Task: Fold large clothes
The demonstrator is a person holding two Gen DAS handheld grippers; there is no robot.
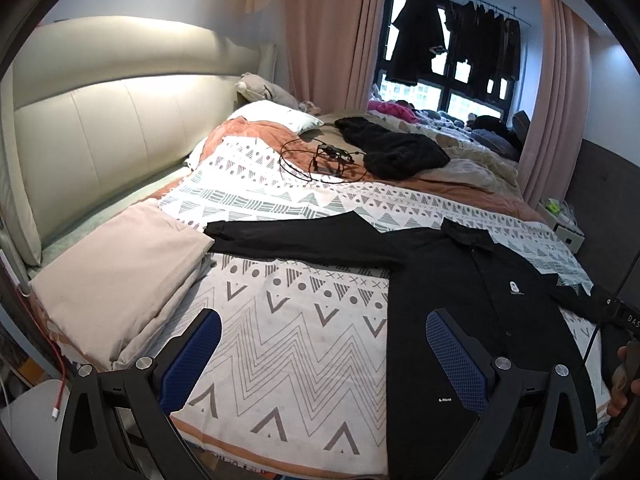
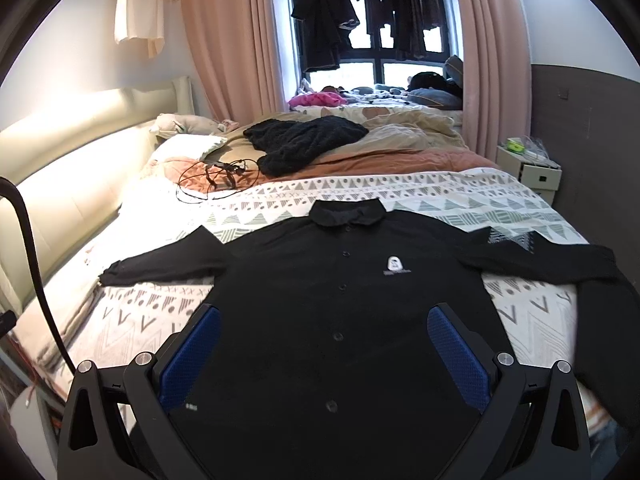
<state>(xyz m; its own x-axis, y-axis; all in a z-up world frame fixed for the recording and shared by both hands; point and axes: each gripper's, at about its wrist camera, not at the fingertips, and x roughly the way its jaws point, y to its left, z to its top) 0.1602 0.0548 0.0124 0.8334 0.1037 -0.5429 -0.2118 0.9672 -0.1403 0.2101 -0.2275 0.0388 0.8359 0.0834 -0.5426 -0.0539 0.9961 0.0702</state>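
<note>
A black long-sleeved button shirt (image 2: pixel 320 292) with a small white chest logo lies flat and face up on the patterned bedspread (image 2: pixel 440 200), collar away from me and both sleeves spread out. In the left wrist view the same shirt (image 1: pixel 472 300) fills the right side, one sleeve reaching left toward a folded beige cloth. My left gripper (image 1: pixel 324 354) is open above the bedspread, just left of the shirt's hem. My right gripper (image 2: pixel 324 354) is open above the shirt's lower front. Neither holds anything.
A folded beige cloth (image 1: pixel 116 284) lies at the bed's left edge by the padded headboard (image 1: pixel 100 128). A black knit garment (image 2: pixel 304 140) and a tangle of thin cable (image 2: pixel 216 180) lie further up the bed. A white nightstand (image 2: pixel 528 168) stands at the right. A hand (image 1: pixel 624 380) shows at the right edge.
</note>
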